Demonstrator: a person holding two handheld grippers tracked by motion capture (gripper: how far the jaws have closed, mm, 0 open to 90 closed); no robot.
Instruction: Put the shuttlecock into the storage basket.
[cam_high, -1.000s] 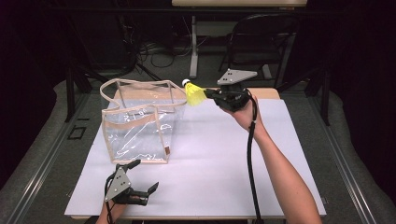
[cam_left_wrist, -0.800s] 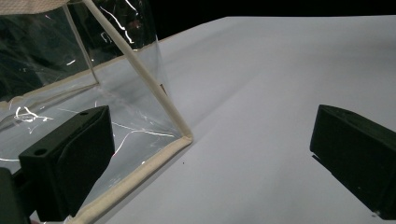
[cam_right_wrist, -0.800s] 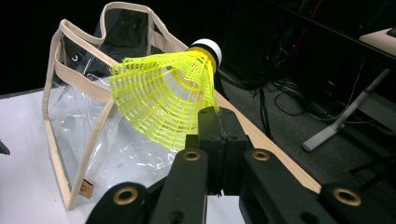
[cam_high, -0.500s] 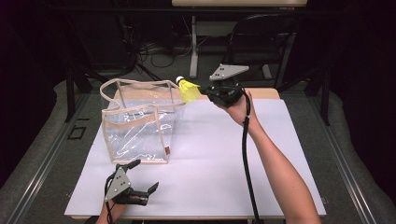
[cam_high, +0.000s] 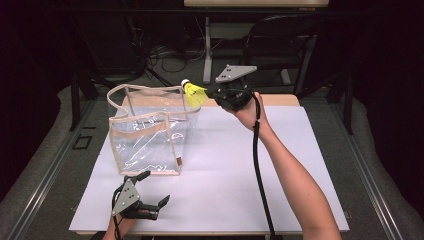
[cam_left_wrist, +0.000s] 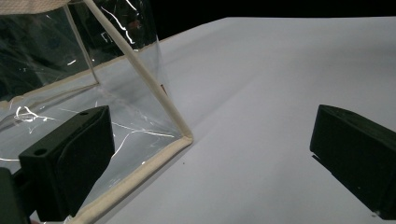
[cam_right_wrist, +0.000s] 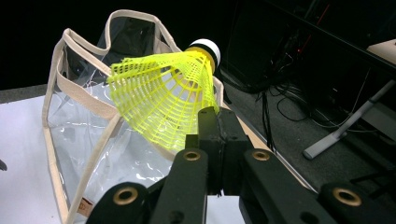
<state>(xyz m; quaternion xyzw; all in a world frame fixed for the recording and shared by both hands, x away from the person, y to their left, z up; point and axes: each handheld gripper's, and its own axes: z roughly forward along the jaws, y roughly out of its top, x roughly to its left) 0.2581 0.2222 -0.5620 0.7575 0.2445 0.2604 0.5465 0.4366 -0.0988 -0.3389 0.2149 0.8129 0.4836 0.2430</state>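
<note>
Shuttlecock (cam_high: 194, 93) pinched in my right jaws (cam_high: 212, 93) at bag's (cam_high: 150, 145) 1 o'clock rim, undropped; left jaws (cam_high: 156, 189) gape empty.

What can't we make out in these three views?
- Inside of the clear plastic tote bag with beige trim: glare streaks on the walls in all views; contents cannot be told.
- Small brown tag on the bag: too small to read, high view.
- Yellow mesh shuttlecock skirt edge: hidden between the right gripper jaws, right gripper view.
- Left gripper body: cut by bottom edge, left gripper view.
</note>
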